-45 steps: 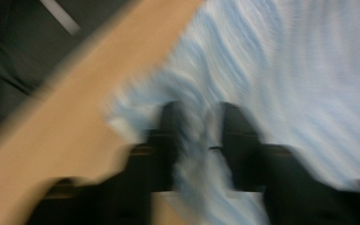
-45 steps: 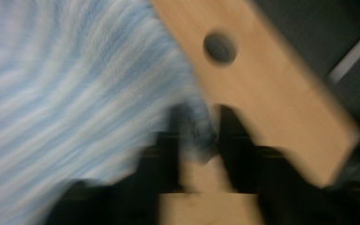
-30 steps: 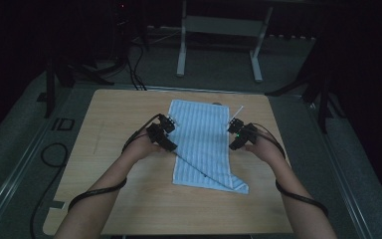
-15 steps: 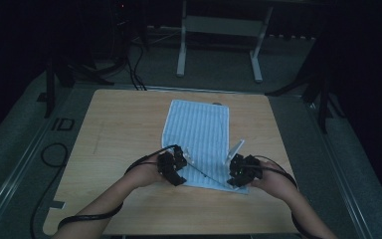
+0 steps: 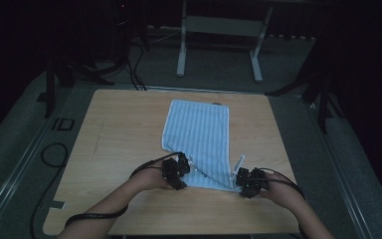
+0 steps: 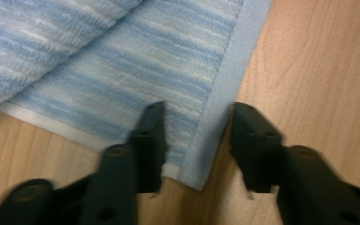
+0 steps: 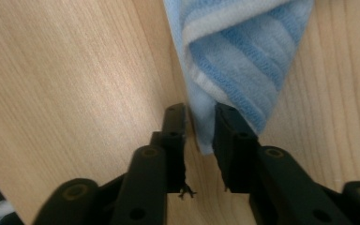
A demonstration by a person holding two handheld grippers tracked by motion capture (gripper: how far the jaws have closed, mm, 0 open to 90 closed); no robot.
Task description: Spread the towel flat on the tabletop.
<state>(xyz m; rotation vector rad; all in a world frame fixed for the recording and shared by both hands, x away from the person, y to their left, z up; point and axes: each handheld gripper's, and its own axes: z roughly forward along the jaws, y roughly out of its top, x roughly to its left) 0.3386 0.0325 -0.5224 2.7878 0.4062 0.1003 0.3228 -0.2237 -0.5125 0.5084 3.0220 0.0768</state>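
Only legible marking: large dark letters "ID" on the grey floor mat (image 5: 54, 124) just left of the wooden table (image 5: 124, 124), seen in the high view. Nothing readable on the blue striped towel (image 5: 199, 129), on the tabletop, or on the black jaws in either gripper view.

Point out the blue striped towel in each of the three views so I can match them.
High view: the towel lies mid-table, its near edge between the two tools.
Left gripper view: it covers the upper left, its corner between the jaws.
Right gripper view: its folded corner hangs top right, between the jaws.
Shared landmark: the wooden table.
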